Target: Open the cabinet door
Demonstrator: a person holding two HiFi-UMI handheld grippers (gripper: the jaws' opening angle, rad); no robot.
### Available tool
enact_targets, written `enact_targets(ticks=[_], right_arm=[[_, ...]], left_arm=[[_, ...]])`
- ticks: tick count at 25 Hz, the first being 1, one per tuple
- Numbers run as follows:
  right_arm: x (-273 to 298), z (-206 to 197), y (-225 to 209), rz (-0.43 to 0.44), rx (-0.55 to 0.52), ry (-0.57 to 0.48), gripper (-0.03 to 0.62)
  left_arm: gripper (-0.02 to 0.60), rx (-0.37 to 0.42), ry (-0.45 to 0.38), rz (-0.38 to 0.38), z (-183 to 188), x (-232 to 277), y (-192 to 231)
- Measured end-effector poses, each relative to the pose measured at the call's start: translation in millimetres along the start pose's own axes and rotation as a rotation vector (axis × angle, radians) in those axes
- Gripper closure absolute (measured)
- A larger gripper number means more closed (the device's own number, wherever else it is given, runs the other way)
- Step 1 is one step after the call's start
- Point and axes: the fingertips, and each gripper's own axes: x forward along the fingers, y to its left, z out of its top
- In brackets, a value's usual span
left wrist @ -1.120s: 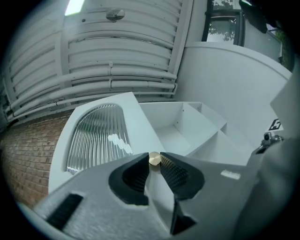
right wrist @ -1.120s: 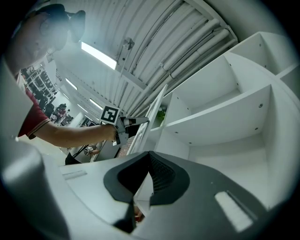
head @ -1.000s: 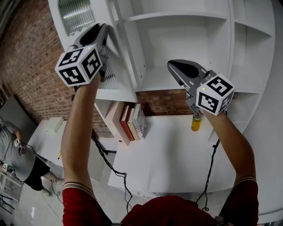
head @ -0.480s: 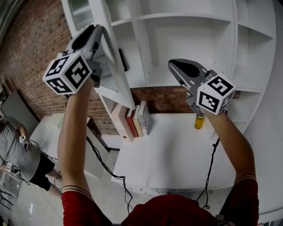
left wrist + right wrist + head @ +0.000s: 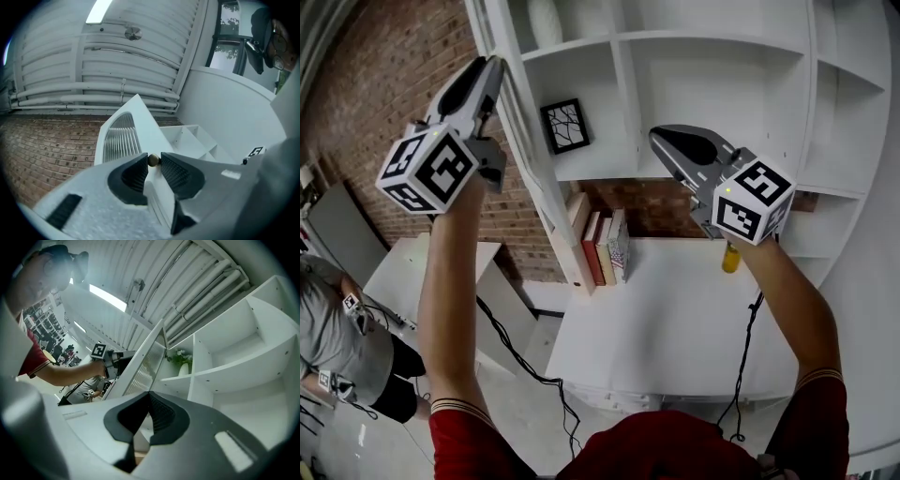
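The white cabinet door (image 5: 521,141) with its ribbed glass panel (image 5: 121,143) stands swung out, edge-on in the head view. My left gripper (image 5: 491,67) is at the door's front edge. In the left gripper view its pads (image 5: 136,172) sit on both sides of the small brass door knob (image 5: 153,160), and the jaws are opening. My right gripper (image 5: 662,141) hovers in front of the open shelves, touching nothing. Its jaws (image 5: 150,397) are shut with nothing between them.
Inside the opened compartment stands a black-framed picture (image 5: 563,125). Several books (image 5: 606,246) and a yellow bottle (image 5: 730,257) stand on the white table (image 5: 675,323) below the shelves. A vase with a plant (image 5: 182,361) sits on an upper shelf. A person (image 5: 333,328) stands at the far left.
The door has swung further open to the left with my left gripper on its knob, uncovering the framed picture. My right gripper has barely shifted.
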Motion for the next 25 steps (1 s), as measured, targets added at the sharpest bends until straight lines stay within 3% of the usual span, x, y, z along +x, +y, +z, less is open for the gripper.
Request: enact_targets(ticks=[9, 18, 25], right_arm=[[50, 8, 62, 0.018, -0.013, 0.019, 0.581], [47, 3, 65, 0.073, 0.016, -0.005, 0.58], [33, -11, 51, 0.076, 0.05, -0.014, 0.58]], left_arm=[[0.496, -0.035, -0.042, 0.021, 24, -69, 64], [0.574, 0.002, -0.022, 0.08, 35, -67, 66], [0.574, 0.011, 0.053, 0.175, 13, -65, 87]])
